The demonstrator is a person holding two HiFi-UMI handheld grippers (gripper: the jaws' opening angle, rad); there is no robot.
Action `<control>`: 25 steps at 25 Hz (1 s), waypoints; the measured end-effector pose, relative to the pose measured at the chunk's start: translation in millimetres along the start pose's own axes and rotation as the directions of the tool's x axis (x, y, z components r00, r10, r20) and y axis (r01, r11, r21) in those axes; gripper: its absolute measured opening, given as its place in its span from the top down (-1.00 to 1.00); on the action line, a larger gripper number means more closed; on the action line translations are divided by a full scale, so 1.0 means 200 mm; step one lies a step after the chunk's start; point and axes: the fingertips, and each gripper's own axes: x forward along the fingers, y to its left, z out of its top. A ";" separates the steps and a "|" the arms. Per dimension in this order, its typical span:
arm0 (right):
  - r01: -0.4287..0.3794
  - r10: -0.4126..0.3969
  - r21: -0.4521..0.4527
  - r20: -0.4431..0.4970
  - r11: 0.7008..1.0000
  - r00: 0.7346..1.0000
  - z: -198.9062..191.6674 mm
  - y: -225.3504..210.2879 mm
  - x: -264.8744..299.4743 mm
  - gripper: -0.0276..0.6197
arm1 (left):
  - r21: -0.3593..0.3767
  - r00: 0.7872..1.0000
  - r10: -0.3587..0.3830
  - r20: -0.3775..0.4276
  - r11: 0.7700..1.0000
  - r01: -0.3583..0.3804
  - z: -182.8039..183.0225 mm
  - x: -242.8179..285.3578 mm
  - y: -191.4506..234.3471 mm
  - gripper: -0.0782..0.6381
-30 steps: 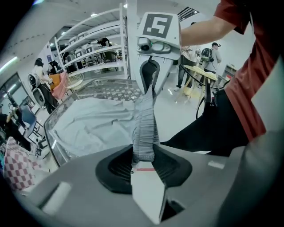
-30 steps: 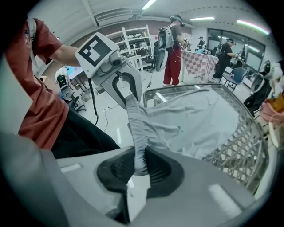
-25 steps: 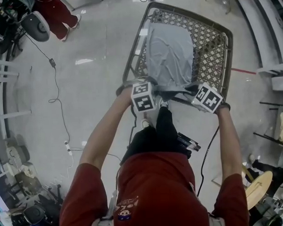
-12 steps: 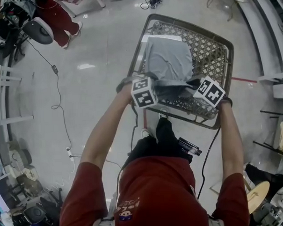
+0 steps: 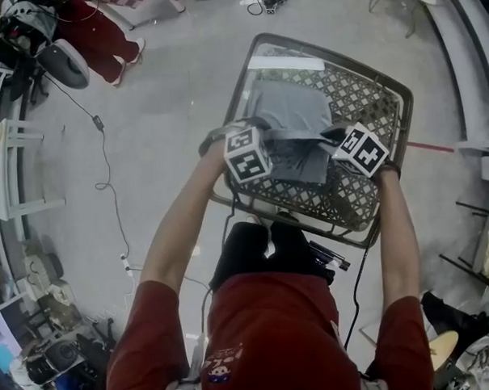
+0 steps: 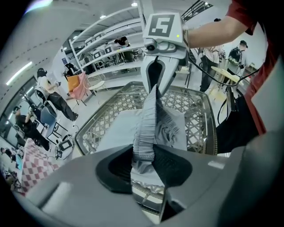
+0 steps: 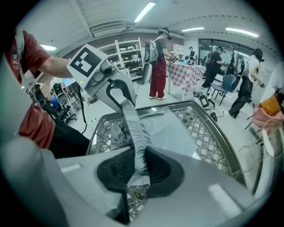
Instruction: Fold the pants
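- Grey pants [image 5: 294, 115], partly folded, lie on the lattice table [image 5: 362, 104], toward its 11 o'clock.
- Elastic waistband [image 5: 294, 137], at their 6 o'clock end, is raised and stretched taut.

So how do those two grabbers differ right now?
The left gripper clamps a thick, gathered bunch of the pants; the right gripper pinches a thinner strip. The left gripper holds the left end of the waistband, the right gripper its right end. Both are shut on the pants.

A lab is indicated by long white metal shelving racks [image 6: 106, 48], laden with equipment, seen beyond the left claw [image 6: 148, 162].
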 end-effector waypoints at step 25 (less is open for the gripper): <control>0.059 -0.038 0.222 -0.096 0.973 0.995 -0.04 -0.53 0.44 0.67 | -0.003 1.000 -0.027 0.005 1.000 0.027 -0.20 0.52 0.49 0.29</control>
